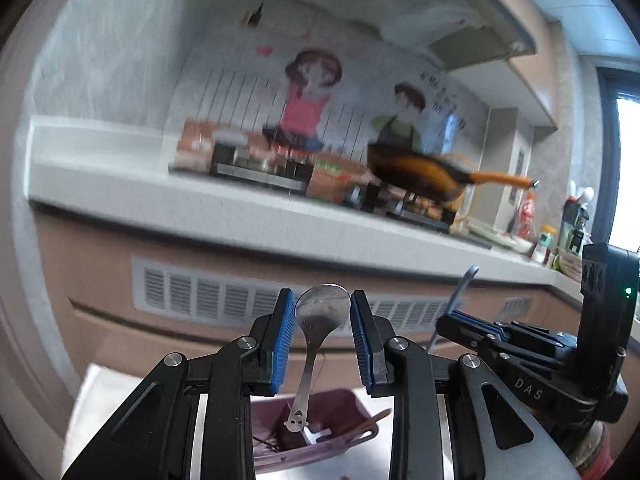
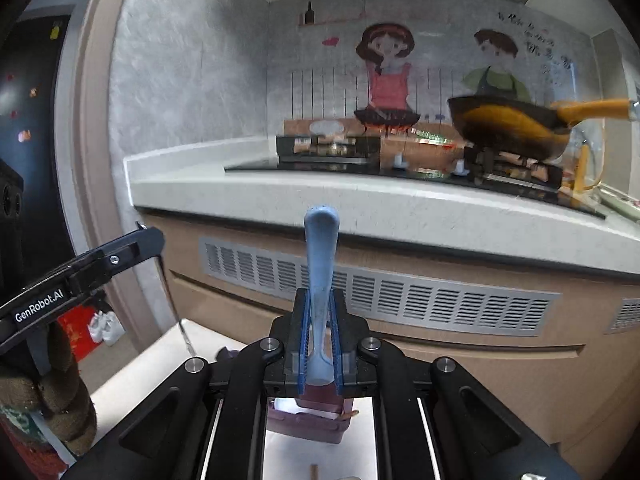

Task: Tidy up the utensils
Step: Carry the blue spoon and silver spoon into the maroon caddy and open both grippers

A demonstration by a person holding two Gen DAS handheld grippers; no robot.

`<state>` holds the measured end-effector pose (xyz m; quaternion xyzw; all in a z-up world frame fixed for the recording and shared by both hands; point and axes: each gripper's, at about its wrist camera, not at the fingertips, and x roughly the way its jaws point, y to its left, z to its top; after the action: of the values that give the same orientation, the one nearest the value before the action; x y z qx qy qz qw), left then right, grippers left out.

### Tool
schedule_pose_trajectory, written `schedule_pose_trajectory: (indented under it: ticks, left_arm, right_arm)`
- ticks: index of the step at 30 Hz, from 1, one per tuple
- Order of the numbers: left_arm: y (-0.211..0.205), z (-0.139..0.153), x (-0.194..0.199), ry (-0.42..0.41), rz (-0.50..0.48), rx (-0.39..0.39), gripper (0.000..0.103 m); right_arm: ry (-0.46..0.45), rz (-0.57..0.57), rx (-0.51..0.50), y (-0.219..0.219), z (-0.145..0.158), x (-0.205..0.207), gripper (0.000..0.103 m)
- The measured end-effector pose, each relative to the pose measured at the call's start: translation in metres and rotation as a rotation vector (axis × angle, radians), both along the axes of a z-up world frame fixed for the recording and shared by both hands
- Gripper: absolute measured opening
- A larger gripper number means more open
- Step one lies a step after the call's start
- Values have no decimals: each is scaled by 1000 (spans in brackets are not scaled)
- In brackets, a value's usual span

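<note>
My left gripper (image 1: 322, 294) is shut on the bowl of a metal spoon (image 1: 320, 314). The spoon's handle hangs down over a purple basket (image 1: 348, 408) that holds wooden chopsticks and other utensils. My right gripper (image 2: 319, 294) is shut on a light blue utensil handle (image 2: 320, 240) that stands upright; its working end is hidden. The same basket (image 2: 308, 420) sits on a white table below it. The right gripper (image 1: 452, 320) also shows in the left wrist view, the left gripper (image 2: 152, 236) in the right wrist view. Both are lifted above the basket.
Ahead runs a grey kitchen counter (image 2: 360, 200) with a stove and an orange pan (image 2: 508, 128). Below it are cabinet fronts with a vent grille (image 2: 400, 292). A white table (image 2: 152, 364) lies underneath. A knitted sleeve (image 2: 60, 400) is at the left.
</note>
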<state>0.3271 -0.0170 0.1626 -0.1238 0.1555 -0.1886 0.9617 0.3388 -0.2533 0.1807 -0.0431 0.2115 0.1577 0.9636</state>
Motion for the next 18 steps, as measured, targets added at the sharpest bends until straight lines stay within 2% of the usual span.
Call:
schedule_pose_trajectory:
  ticks: [7, 9, 11, 12, 14, 16, 18]
  left_arm:
    - [-10, -52, 45, 129, -12, 10, 29]
    - [-13, -66, 55, 174, -60, 21, 35]
    - [-15, -76, 57, 205, -55, 63, 45]
    - [-14, -77, 54, 203, -43, 78, 47]
    - [-11, -75, 44, 193, -42, 82, 48]
    - [-5, -71, 28, 181, -34, 93, 53]
    - [-1, -74, 9, 187, -26, 121, 53]
  right_arm:
    - [166, -9, -20, 7, -68, 55, 10]
    - [225, 12, -38, 9, -86, 65, 10]
    - [283, 26, -54, 9, -103, 74, 16]
    - [293, 24, -51, 7, -106, 74, 21]
    - [290, 25, -20, -2, -104, 68, 23]
    - [261, 29, -1, -11, -94, 54, 25]
    - [214, 23, -12, -17, -85, 31, 29]
